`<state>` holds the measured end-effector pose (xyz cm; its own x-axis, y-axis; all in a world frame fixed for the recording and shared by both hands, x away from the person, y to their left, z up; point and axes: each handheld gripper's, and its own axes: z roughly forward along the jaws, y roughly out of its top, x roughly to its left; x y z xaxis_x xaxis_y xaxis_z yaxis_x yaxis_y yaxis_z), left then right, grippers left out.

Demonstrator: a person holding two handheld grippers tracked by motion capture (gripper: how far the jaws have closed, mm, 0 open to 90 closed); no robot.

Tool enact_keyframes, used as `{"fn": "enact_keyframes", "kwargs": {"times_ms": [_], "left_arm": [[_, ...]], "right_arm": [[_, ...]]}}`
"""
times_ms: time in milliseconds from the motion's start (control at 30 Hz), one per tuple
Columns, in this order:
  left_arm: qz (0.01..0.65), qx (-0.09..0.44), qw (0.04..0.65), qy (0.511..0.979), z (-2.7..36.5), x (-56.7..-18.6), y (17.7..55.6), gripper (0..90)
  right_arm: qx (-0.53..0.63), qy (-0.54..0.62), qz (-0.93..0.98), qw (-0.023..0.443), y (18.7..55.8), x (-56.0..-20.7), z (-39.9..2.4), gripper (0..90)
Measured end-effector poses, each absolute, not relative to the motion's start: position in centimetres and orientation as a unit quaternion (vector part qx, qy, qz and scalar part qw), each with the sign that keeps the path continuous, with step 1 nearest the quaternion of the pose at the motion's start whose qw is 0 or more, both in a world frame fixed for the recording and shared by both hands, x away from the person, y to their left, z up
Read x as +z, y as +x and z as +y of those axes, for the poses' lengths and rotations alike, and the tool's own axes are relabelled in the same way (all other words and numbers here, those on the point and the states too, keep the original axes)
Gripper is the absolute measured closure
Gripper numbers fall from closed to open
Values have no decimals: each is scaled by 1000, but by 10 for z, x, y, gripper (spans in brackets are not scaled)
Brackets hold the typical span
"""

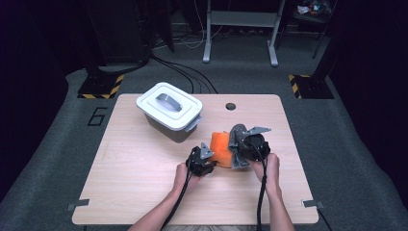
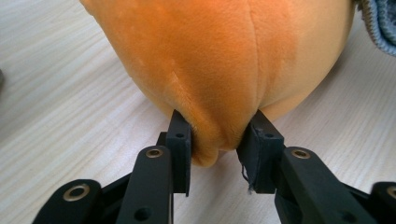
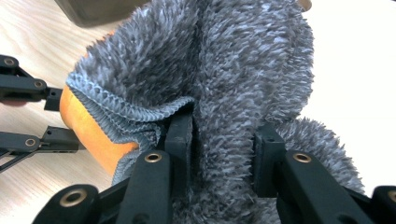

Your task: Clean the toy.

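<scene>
Orange plush is the landmark in all of this: the orange plush toy (image 1: 221, 148) lies on the wooden table (image 1: 144, 163), in front of the white lidded bin (image 1: 169, 111) and well apart from it. From the high view, my left gripper (image 1: 204, 159) sits against the toy's left side, and my right gripper (image 1: 248, 147) is at its right side, buried in the grey fluffy cloth (image 1: 236, 144) that drapes over that half of the toy.

In the left gripper view, the toy (image 2: 219, 60) rises just ahead of my left gripper (image 2: 218, 140), and its jaws are pinching a fold at the toy's lower end, both pads sunk into the fur. The cloth (image 2: 380, 23) peeks in at the toy's upper right.

In the right gripper view, my right gripper (image 3: 224, 144) is pinching a thick ridge of the cloth (image 3: 219, 56) between its pads. The toy (image 3: 88, 130) shows as an orange patch under the cloth's stitched hem, and my left gripper's jaws reach in beyond it from the left.

I judge the step in hand to be parting the two: one grip anchors the toy, the other has the cloth. Whether the cloth is coming off or going on, I cannot tell. The next move calls for holding the toy steady while drawing the cloth sideways away from it, keeping both pinches firm so neither slips out of the fur.
</scene>
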<state>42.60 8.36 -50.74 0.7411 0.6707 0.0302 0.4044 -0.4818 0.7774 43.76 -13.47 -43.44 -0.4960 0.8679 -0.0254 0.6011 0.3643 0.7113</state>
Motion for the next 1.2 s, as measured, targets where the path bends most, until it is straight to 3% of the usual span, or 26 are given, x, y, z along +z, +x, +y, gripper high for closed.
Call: {"fn": "enact_keyframes", "kwargs": {"times_ms": [300, 567, 833, 1200], "left_arm": [[353, 107, 424, 827, 92, -499, 426, 693], [355, 87, 433, 824, 93, -491, 419, 691], [359, 95, 431, 822, 93, -492, 419, 689], [353, 105, 431, 824, 92, -493, 419, 685]], "right_arm": [[346, 446, 794, 223, 423, -417, -132, 656], [351, 406, 813, 223, 412, -407, -102, 653], [326, 401, 823, 236, 418, -420, -86, 661], [330, 434, 806, 230, 419, -424, -114, 660]]}}
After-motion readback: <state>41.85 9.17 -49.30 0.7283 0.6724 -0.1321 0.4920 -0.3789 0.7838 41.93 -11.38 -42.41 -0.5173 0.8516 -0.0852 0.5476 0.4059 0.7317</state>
